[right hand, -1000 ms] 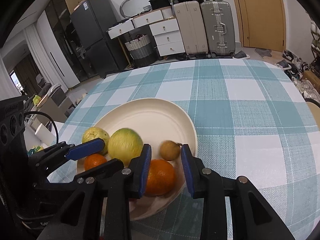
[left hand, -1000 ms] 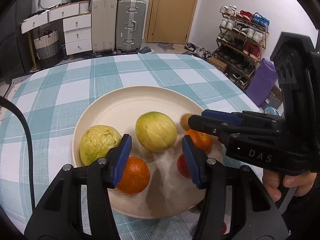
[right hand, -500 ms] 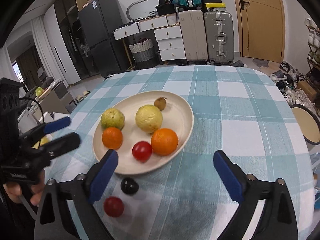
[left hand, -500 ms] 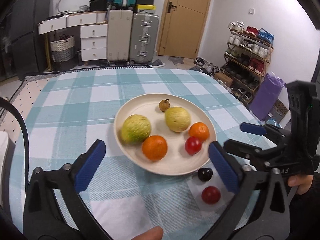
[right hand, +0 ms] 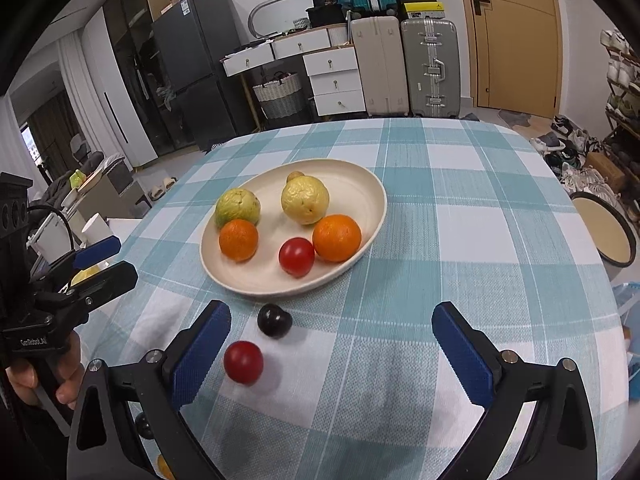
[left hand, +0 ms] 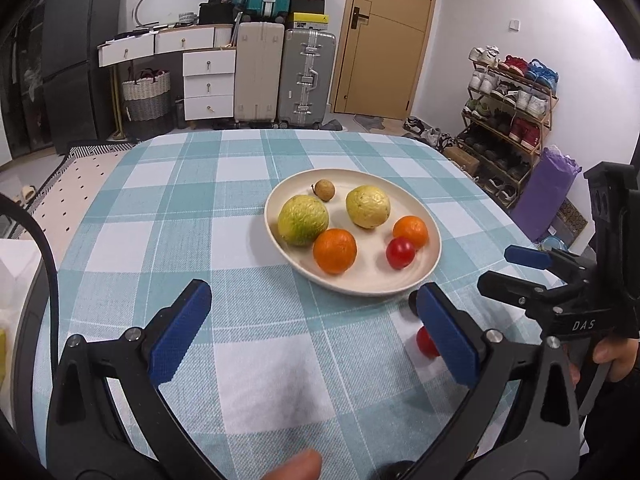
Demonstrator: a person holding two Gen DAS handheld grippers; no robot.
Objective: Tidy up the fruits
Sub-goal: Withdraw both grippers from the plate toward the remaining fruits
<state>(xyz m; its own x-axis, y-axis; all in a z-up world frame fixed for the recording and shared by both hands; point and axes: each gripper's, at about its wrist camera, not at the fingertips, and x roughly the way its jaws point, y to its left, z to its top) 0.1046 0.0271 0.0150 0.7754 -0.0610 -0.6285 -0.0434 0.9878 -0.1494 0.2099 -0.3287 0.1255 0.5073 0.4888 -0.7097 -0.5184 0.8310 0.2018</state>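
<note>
Right wrist view — cream plate [right hand: 370, 196]: two guavas, two oranges, one red tomato [right hand: 296, 256], small brown fruit; both grippers' fingers spread wide, holding nothing.

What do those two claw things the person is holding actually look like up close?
Both are black plastic pincers with two long fingers tipped in ribbed blue pads. The left gripper has silver screws at its joints and a black cable curving beside it; from the right view its handle reads "GenRobot.AI". The right gripper matches, and its body is lettered "DAS". Bare fingers wrap each handle; no sleeves show.
</note>
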